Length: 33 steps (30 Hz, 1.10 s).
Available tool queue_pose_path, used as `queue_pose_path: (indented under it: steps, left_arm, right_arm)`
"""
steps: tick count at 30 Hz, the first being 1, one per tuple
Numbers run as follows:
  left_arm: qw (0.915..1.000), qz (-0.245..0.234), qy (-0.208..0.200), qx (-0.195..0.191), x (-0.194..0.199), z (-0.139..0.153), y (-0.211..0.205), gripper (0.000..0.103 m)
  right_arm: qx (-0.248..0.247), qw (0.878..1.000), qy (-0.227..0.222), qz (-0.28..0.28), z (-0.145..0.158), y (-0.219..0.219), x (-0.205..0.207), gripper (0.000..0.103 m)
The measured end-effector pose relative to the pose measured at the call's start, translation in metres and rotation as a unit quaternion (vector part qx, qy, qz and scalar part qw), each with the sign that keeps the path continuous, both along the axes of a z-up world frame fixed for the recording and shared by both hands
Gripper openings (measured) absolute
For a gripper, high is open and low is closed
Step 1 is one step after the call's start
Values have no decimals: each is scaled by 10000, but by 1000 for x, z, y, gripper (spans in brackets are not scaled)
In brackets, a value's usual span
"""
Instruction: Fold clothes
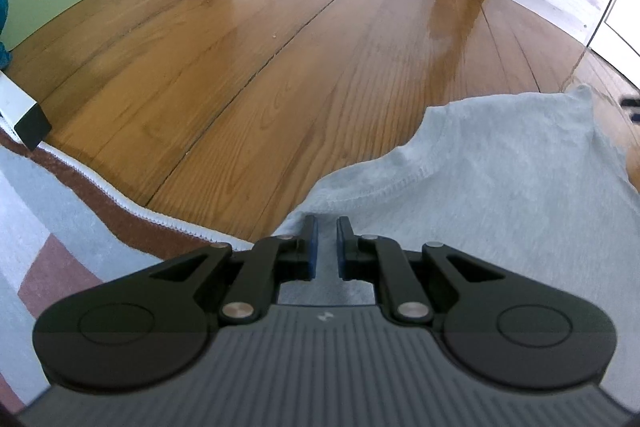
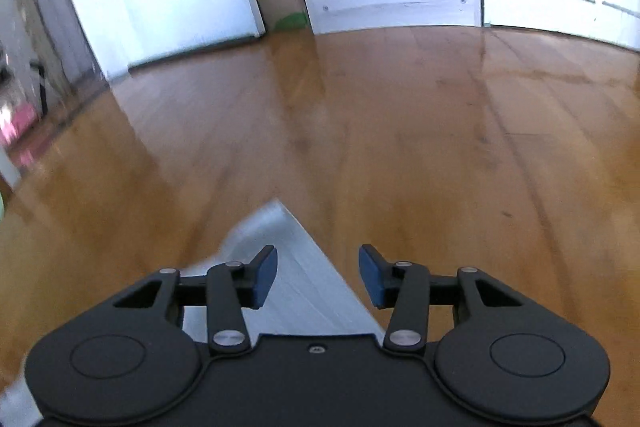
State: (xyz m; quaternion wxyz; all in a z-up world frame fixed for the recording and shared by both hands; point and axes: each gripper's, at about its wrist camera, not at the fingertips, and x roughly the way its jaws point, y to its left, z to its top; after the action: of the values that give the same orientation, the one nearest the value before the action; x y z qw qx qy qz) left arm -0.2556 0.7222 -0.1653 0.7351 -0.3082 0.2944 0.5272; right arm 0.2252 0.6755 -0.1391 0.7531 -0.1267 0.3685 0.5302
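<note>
Jaws narrow on grey garment [image 1: 500,171] (left gripper [image 1: 327,243]); right gripper [image 2: 318,275] wide.

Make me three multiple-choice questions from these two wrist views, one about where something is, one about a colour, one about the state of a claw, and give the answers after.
1. Where does the grey garment lie?
A. On a wooden floor
B. In a basket
C. On a bed

2. What colour are the pads on the right claw?
A. Red
B. Blue
C. Yellow

3. How does the right claw stand next to the left claw?
A. Both are pressed fully shut
B. The right is narrower
C. The right is spread wider

Answers:
1. A, the left wrist view shows the grey cloth lying on the floor planks.
2. B, both pads show blue against the black linkage.
3. C, the right wrist view shows a broad gap between the pads, while the left claw's pads stand only narrowly apart, with cloth seen in the gap.
</note>
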Motion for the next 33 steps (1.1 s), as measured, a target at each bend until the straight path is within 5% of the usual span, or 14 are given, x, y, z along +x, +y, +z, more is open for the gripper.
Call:
queue_pose_path:
  steps: [9,12,15,16,20,28,33]
  left_arm:
    - [10000,-17,-14,36,3,1,-4,12]
    - [10000,-60,-55,44,3,1,-5,12]
    - [9998,-133,-111,120,2,4,-6,12]
    - [9997,-151,-138,147,2,5,-6,12]
    - [9997,-149,-148,81,3,1,-4,12]
    - [9997,-223,-21,61,11,-1,-3,17]
    - [9997,-219,-51,46,9,-2,-2,17]
  right_arm:
    - [-463,9924,-741,868,-21,-5,-13,51]
    - [-825,9804,-872,1564,-33,18,-18,47]
    - [-899,9802,-755,1596,-40,30,-11,47]
    - [-900,9807,-717,1581,-41,31,-9,35]
    - [-832,9715,-1066,1949,-43,25,-20,12]
    - [-2,9825,-1242,1387,-15,0,-19,6]
    - [24,9849,-1384,1038,-7,-19,-14,0]
